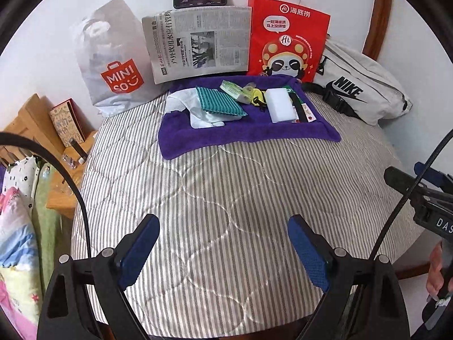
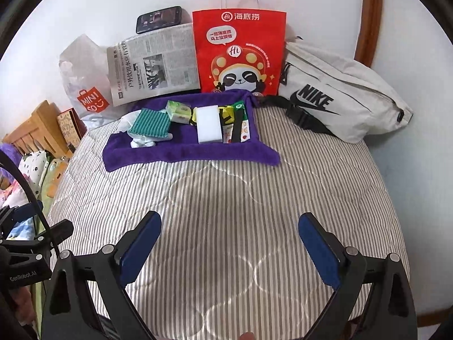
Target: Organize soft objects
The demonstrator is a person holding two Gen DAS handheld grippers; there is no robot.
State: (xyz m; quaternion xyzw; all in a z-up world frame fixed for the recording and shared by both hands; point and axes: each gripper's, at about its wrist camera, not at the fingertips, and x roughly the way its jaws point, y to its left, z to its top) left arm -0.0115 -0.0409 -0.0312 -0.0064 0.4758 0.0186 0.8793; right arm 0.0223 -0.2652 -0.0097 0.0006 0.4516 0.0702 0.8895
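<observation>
Grey-and-white striped quilted bed cover [image 1: 226,198] fills the foreground, with a white wall behind. At its far edge lies a purple terry towel [image 1: 240,138] with raised, folded borders, holding the soft objects: a teal striped sponge cloth [image 1: 219,102] resting on a crumpled white cloth [image 1: 195,110], a white foam block [image 1: 280,104] to its right, and small green and yellow packets [image 1: 243,90] between them. A black strap [image 1: 297,106] lies just beside the foam block. Propped against the wall behind the towel stand a grey plastic MINISO bag [image 1: 113,65], a folded newspaper [image 1: 198,42], a red paper bag with a panda print [image 1: 286,39] and a pale canvas NIKE waist bag [image 1: 359,85]. Left tongs [image 1: 223,252] and right tongs [image 2: 229,249] both hang spread wide over bare quilt, well apart from the towel, nothing between their blue pads [image 2: 141,243].
</observation>
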